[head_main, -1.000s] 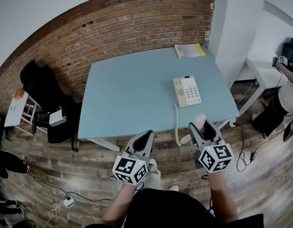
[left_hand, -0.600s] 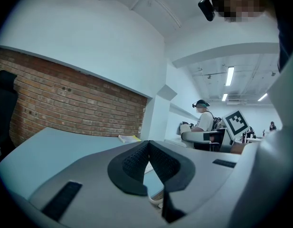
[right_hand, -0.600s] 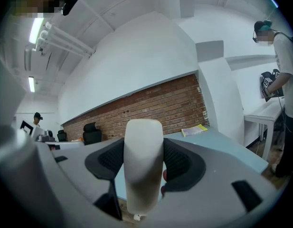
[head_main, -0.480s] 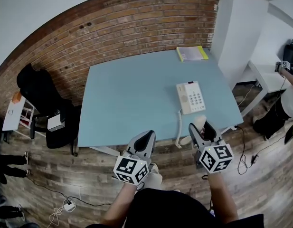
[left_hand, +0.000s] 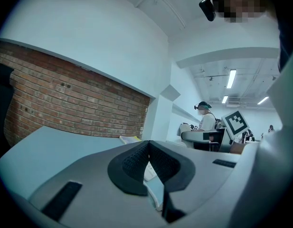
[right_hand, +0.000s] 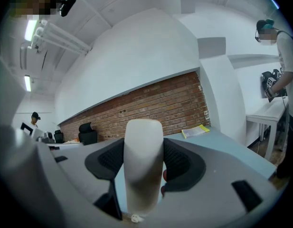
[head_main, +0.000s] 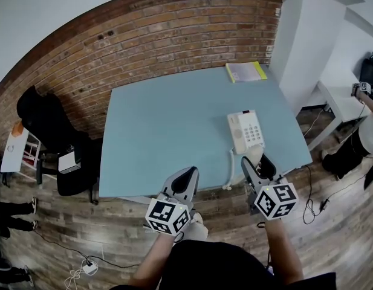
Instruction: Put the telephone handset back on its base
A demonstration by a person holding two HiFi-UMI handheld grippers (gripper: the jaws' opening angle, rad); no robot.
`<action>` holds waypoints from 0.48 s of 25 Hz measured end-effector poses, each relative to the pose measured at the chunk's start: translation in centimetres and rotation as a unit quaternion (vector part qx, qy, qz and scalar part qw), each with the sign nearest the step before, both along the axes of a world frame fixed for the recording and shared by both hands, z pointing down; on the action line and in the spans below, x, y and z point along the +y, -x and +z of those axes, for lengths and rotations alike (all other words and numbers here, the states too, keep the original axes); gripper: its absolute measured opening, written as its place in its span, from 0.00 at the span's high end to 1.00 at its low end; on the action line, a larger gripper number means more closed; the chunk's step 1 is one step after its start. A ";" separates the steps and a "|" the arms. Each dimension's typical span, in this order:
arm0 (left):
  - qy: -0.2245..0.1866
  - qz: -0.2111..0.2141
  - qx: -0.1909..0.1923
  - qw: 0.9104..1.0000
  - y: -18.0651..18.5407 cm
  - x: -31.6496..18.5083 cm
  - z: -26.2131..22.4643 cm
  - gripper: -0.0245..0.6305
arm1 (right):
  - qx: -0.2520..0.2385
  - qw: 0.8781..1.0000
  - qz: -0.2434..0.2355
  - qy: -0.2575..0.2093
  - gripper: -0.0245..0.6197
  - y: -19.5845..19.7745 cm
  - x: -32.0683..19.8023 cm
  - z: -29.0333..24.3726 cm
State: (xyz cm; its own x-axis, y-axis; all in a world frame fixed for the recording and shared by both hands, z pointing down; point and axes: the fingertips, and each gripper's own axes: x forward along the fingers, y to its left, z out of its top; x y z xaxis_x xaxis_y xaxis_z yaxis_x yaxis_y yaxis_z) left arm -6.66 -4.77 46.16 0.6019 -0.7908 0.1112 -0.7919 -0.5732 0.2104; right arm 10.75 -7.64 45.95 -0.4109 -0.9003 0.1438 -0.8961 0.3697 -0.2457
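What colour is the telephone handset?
The handset is cream white, clearest in the right gripper view.

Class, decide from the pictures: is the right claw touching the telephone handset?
Touching. The right gripper view shows the handset pinched in the right claw, with both dark pads pressed against its sides.

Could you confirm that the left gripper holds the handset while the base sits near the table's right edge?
Not the left: the right gripper view shows the right gripper clamping the handset. The base is near the table's right edge.
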 end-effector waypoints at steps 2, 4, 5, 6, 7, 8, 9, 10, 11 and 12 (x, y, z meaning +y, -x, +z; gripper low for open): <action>-0.001 0.006 -0.001 1.000 0.2 -0.8 -0.3 0.95 | 0.003 1.000 0.002 0.002 0.57 0.3 -0.8 -0.3; -0.001 0.008 -0.001 1.000 0.7 -1.7 -0.6 0.95 | 0.007 1.000 0.005 0.002 0.57 0.6 -1.6 -0.5; -0.001 0.008 0.000 1.000 1.0 -2.1 -0.7 0.95 | 0.007 1.000 0.007 0.003 0.57 0.8 -2.0 -0.6; 0.000 0.009 0.001 1.000 1.2 -2.5 -0.7 0.95 | 0.007 1.000 0.010 0.003 0.57 0.9 -2.4 -0.7; 0.002 0.011 0.002 1.000 1.5 -3.0 -0.8 0.95 | 0.007 1.000 0.013 0.005 0.57 1.1 -2.7 -0.9; 0.003 0.012 0.003 1.000 1.7 -3.4 -0.8 0.95 | 0.007 1.000 0.015 0.005 0.57 1.3 -3.1 -1.0; 0.004 0.015 0.004 1.000 1.8 -3.8 -0.9 0.95 | 0.008 1.000 0.017 0.006 0.57 1.4 -3.4 -1.2; 0.004 0.018 0.004 1.000 2.0 -4.2 -1.0 0.95 | 0.008 1.000 0.020 0.006 0.57 1.6 -3.7 -1.4; 0.004 0.021 0.005 1.000 2.1 -4.5 -1.2 0.95 | 0.009 1.000 0.022 0.006 0.57 1.8 -4.0 -1.6; 0.004 0.024 0.005 1.000 2.3 -4.9 -1.3 0.95 | 0.010 1.000 0.024 0.006 0.57 2.0 -4.3 -1.7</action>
State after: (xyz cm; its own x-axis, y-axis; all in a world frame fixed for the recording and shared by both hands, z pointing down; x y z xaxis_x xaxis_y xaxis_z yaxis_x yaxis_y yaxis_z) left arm -8.94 -9.63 44.85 0.6408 -0.7597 0.1105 -0.7610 -0.6096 0.2221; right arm 8.75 -11.91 44.26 -0.3644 -0.9169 0.1630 -0.9173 0.3231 -0.2328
